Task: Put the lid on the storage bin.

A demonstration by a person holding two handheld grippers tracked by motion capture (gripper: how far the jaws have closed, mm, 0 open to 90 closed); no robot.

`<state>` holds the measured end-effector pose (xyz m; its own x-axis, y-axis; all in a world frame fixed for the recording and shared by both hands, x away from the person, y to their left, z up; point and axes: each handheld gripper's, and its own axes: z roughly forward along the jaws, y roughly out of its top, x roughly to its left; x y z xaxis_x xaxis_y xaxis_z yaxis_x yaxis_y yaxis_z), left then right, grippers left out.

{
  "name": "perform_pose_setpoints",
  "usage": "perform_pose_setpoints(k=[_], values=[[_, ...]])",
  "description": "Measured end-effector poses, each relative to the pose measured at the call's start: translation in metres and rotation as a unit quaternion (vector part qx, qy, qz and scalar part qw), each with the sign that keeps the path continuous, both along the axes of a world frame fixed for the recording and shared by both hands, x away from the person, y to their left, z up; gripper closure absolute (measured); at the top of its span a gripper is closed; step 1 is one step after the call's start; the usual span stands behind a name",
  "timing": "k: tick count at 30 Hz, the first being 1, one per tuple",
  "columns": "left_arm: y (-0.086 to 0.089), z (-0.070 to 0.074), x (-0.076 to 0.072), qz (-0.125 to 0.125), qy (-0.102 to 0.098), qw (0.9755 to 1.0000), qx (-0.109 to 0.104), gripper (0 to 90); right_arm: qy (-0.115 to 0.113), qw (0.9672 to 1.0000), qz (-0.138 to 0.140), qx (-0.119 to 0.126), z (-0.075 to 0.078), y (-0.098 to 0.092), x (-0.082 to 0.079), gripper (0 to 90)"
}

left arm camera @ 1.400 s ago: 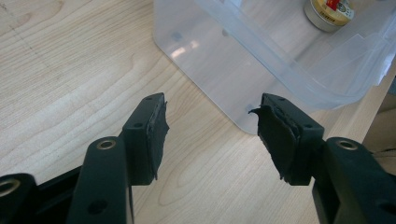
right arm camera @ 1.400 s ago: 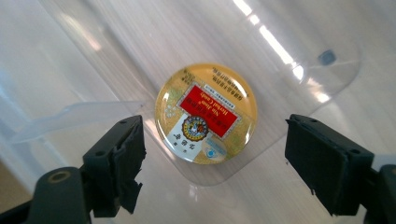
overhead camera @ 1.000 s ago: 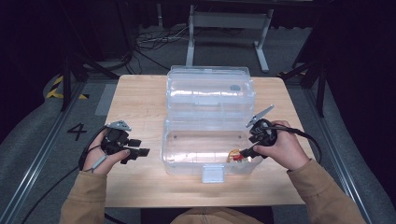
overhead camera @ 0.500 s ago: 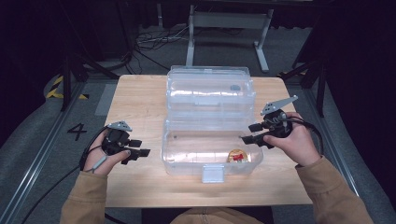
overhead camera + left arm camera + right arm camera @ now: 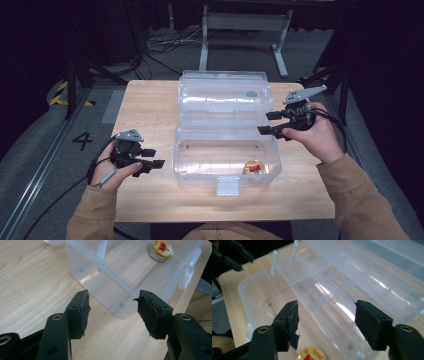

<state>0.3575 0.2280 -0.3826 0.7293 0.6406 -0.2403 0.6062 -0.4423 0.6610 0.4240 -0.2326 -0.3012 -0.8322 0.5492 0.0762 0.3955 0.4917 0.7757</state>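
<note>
A clear plastic box (image 5: 200, 176) stands open mid-table, its lid (image 5: 225, 95) laid back behind it. A small round tin (image 5: 254, 167) with a red and yellow label lies inside at the front right. My left gripper (image 5: 156, 158) rests left of the box, open and empty, aimed at the box's side wall (image 5: 105, 290); the tin (image 5: 162, 250) lies beyond. My right gripper (image 5: 265, 123) hovers at the box's right side near the hinge. Its jaws have just been closing a little and stand open with nothing between them (image 5: 327, 315). Below them lies the tin (image 5: 310, 354).
The wooden table (image 5: 150, 110) has bare room on both sides of the box. A white latch (image 5: 227, 186) sticks out from the box's front. Behind the table are a metal stand (image 5: 240, 25) and floor cables (image 5: 160, 45).
My right gripper has risen from beside the tin and moved back toward the hinge. The tin stays in the box. My left gripper has kept still.
</note>
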Motion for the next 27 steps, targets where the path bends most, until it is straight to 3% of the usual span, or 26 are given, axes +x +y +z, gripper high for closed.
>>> perform_pose_setpoints(k=[3, 8, 14, 20, 27], values=[[-0.001, 0.0, 0.0, -0.001, 0.001, 1.0, 0.001, 43.1, -0.001, 0.9998, 0.018, 0.01, 0.003, 0.003, 0.011, 43.8], [0.0, -0.002, -0.003, 0.0, 0.002, 1.0, -0.001, 43.2, -0.017, 0.9995, 0.02, 0.019, 0.006, 0.01, 0.029, 45.0], [0.002, -0.002, -0.008, 0.004, 0.0, 1.0, -0.007, 43.2, -0.014, 0.9993, 0.019, 0.03, 0.005, 0.015, 0.05, 45.8], [0.003, -0.001, -0.014, 0.005, -0.003, 0.9999, -0.009, 43.0, -0.013, 0.9995, 0.015, 0.025, -0.004, 0.024, 0.073, 45.8], [0.003, -0.002, -0.018, 0.003, -0.005, 1.0, -0.007, 43.0, -0.001, 0.9997, 0.025, 0.004, -0.012, 0.03, 0.083, 52.3]])
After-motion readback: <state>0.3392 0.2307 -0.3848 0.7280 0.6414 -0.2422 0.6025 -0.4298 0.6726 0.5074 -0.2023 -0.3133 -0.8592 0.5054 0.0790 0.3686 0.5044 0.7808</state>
